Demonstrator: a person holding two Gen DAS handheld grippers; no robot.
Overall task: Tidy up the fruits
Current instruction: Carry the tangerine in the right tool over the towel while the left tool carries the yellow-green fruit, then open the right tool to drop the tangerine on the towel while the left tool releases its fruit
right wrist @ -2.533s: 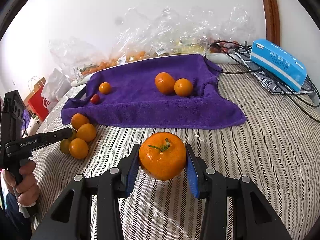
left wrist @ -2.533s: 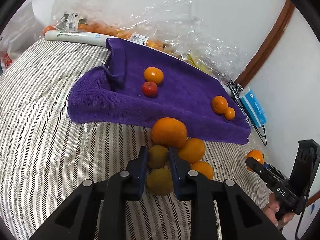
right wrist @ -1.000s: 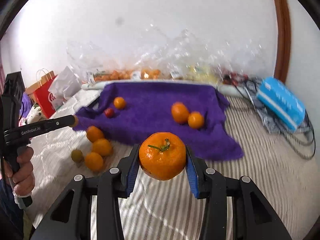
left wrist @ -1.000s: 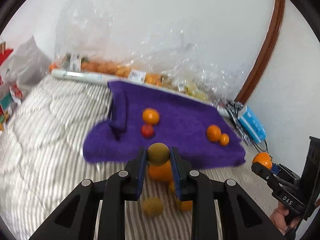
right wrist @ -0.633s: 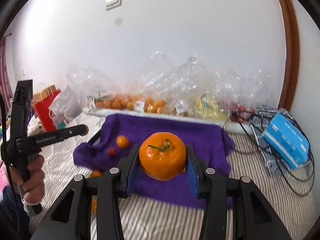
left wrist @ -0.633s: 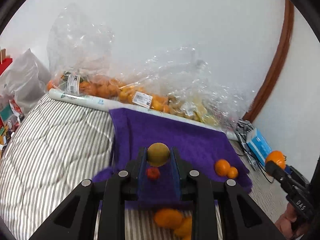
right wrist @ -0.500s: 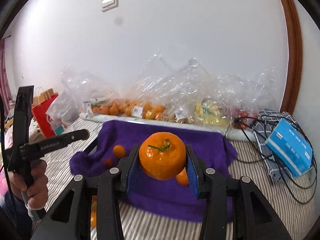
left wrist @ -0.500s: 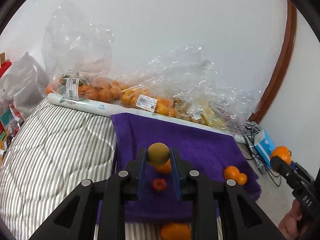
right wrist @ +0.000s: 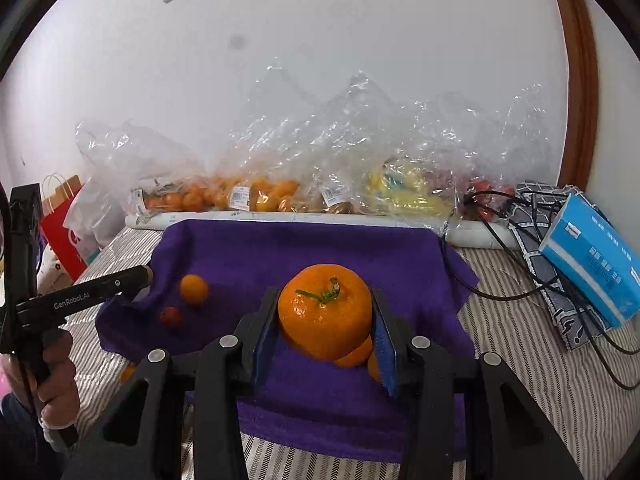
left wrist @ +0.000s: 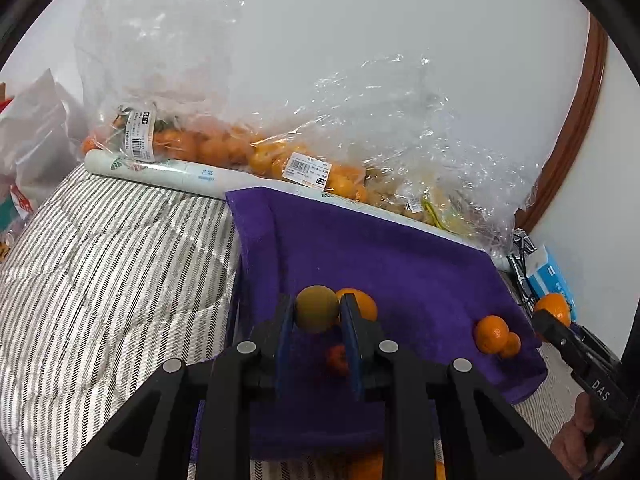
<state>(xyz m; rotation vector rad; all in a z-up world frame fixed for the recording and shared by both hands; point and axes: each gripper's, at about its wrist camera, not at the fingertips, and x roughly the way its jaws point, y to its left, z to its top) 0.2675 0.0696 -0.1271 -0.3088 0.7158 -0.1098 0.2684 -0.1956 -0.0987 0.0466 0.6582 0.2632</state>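
My left gripper point(left wrist: 317, 306) is shut on a small greenish-yellow fruit point(left wrist: 316, 314) and holds it above the purple towel point(left wrist: 400, 264). Beneath it on the towel lie an orange point(left wrist: 366, 305) and a small red fruit point(left wrist: 338, 360); two oranges point(left wrist: 491, 334) sit at the towel's right end. My right gripper point(right wrist: 325, 300) is shut on a large stemmed orange point(right wrist: 324, 328) over the towel point(right wrist: 280, 256), partly hiding two oranges point(right wrist: 356, 354) below. A small orange point(right wrist: 193, 289) and the red fruit point(right wrist: 171, 317) lie to the left, near the left gripper's tip point(right wrist: 146, 276).
Clear plastic bags of fruit point(left wrist: 240, 152) and a white roll point(left wrist: 160, 172) line the wall behind the towel. A blue tissue box point(right wrist: 592, 256) and black cables point(right wrist: 520, 280) lie to the right. Striped bedding point(left wrist: 100, 260) surrounds the towel; a red paper bag point(right wrist: 64, 232) stands at the left.
Both grippers, each still holding its fruit, have moved forward from the striped bedding to over the purple towel. The loose oranges on the bedding have dropped out of view below.
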